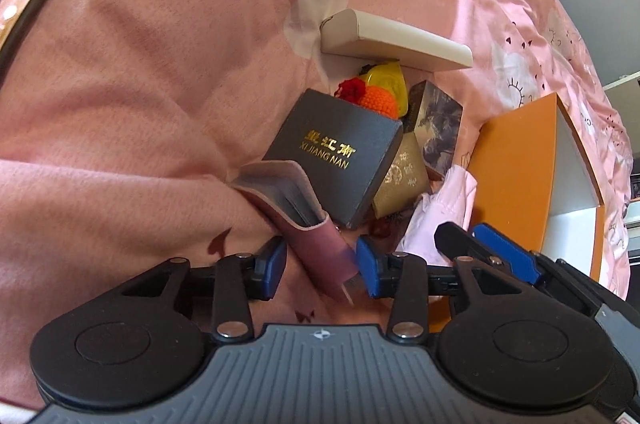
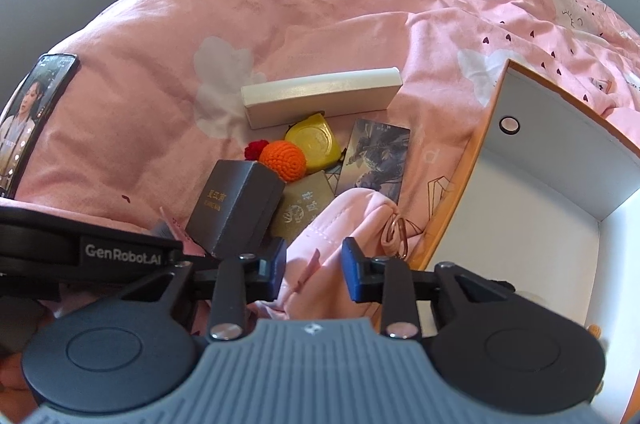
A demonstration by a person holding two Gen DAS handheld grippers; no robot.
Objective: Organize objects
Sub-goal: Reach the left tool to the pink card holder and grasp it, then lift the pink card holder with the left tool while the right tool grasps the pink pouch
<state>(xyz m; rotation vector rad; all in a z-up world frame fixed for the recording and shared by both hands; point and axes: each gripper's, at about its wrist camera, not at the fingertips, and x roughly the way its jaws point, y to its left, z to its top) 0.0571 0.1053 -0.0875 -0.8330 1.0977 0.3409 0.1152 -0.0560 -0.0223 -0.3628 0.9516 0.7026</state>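
Everything sits on a bed under a pink quilt (image 2: 320,24) printed with clouds and paper cranes. The left gripper (image 1: 322,266) is angled down at a pink card wallet (image 1: 304,220), whose lower end lies between the blue pads; the right pad touches its edge, but on the left side I cannot tell whether the pad presses, so a firm grip is not certain. The wallet's upper end leans against a dark box (image 1: 336,160) with gold lettering.

The right gripper (image 2: 314,270) hangs over a soft pink pouch (image 2: 340,224) (a metal ring shows at its right edge). The pouch's fabric fills the narrow gap between the pads, though whether they pinch it I cannot tell.

Beyond the dark box lies a small heap: an orange crocheted ball (image 2: 285,160) with a red bit beside it, a yellow tape measure (image 2: 314,140), a gold card (image 2: 304,210), a picture card (image 2: 376,156), and a long white box (image 2: 320,96) farthest away. An open orange box (image 2: 540,204) with a white inside stands to the right, just beside the pouch. A phone (image 2: 36,116) with a lit screen lies well apart on the left.
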